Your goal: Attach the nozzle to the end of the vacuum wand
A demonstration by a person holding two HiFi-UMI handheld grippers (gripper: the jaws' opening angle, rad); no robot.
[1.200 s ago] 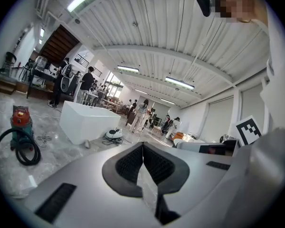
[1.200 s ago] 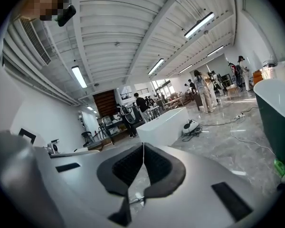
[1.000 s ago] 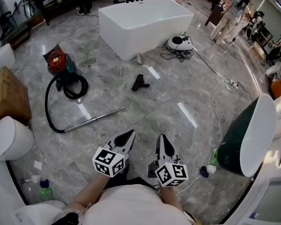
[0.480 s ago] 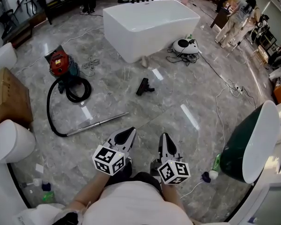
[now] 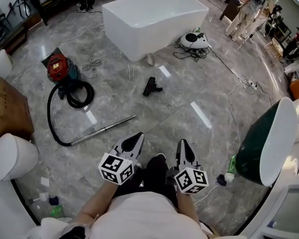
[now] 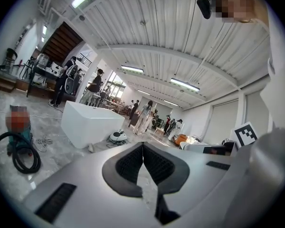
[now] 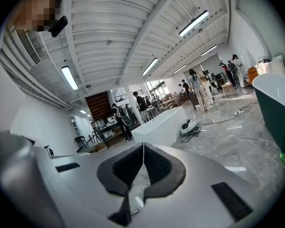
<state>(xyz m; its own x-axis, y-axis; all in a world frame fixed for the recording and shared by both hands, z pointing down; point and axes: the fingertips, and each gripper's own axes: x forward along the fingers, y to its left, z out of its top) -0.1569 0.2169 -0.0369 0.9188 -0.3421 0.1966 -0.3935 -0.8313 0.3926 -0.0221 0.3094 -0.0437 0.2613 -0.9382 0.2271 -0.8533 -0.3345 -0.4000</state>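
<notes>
Head view steeply down from above; both gripper views low, apparently near-level, toward shared bathtub point(image 5: 149, 21).

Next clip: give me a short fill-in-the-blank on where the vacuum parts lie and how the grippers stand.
1. The black nozzle lies on the ____, not touching the metal wand.
2. The wand's black hose leads to a ____ vacuum cleaner.
3. The left gripper and right gripper each have their jaws ____, with nothing held.
Missing words: floor; red; shut.
</notes>
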